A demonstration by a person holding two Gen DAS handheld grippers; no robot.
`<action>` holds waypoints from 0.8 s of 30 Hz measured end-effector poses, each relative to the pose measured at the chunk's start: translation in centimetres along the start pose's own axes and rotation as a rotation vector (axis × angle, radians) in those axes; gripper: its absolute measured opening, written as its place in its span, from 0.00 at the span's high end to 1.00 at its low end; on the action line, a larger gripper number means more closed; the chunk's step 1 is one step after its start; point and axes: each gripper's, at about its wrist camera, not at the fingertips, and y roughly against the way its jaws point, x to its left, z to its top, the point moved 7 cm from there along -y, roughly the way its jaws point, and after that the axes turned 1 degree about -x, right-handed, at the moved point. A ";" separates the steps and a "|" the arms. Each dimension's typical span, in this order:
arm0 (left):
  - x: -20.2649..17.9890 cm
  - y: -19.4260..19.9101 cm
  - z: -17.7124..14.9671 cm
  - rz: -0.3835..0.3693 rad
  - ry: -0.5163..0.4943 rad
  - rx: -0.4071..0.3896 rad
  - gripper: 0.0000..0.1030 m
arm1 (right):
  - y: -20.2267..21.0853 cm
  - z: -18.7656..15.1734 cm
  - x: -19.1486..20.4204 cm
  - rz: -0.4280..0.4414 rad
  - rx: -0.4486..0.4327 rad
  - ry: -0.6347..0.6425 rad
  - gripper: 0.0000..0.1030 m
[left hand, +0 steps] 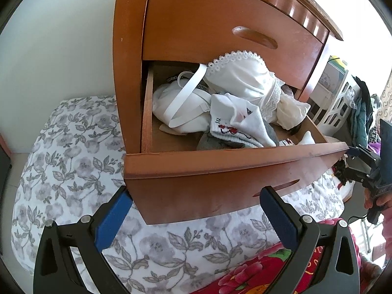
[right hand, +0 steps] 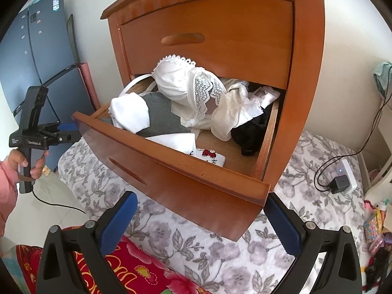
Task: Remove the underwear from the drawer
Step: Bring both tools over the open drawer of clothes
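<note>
The lower drawer (left hand: 220, 161) (right hand: 186, 171) of a brown wooden nightstand stands pulled out over the bed. It is heaped with underwear: a white lace-trimmed bra (left hand: 242, 78) (right hand: 181, 83) on top, white straps (left hand: 186, 95), embroidered white socks (left hand: 235, 125) (right hand: 208, 155), a grey piece (right hand: 159, 117) and black fabric (right hand: 252, 134). My left gripper (left hand: 196, 208) hangs open just before the drawer front, holding nothing. My right gripper (right hand: 201, 213) is open too, below the drawer's right corner. Each gripper also appears in the other's view, left gripper (right hand: 66, 132) and right gripper (left hand: 352, 156), held by a hand.
A bed with a grey floral sheet (left hand: 73, 159) (right hand: 306, 171) lies under the drawer, and a red flowered quilt (left hand: 257, 269) (right hand: 127, 269) is near me. A closed upper drawer (left hand: 220, 29) sits above. A charger and white box (right hand: 340, 181) rest on the bed at right. A blue fridge (right hand: 41, 56) stands left.
</note>
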 end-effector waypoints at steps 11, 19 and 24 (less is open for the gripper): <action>-0.7 2.0 0.4 0.010 -0.019 -0.014 0.00 | 0.6 -0.2 0.2 -0.002 0.009 -0.002 0.00; -1.9 5.3 4.7 0.047 -0.055 -0.050 0.00 | 2.4 1.1 0.1 -0.035 0.024 0.004 0.00; -2.6 4.7 7.6 0.070 0.001 0.005 0.00 | 3.4 3.9 0.4 -0.034 0.017 -0.002 0.00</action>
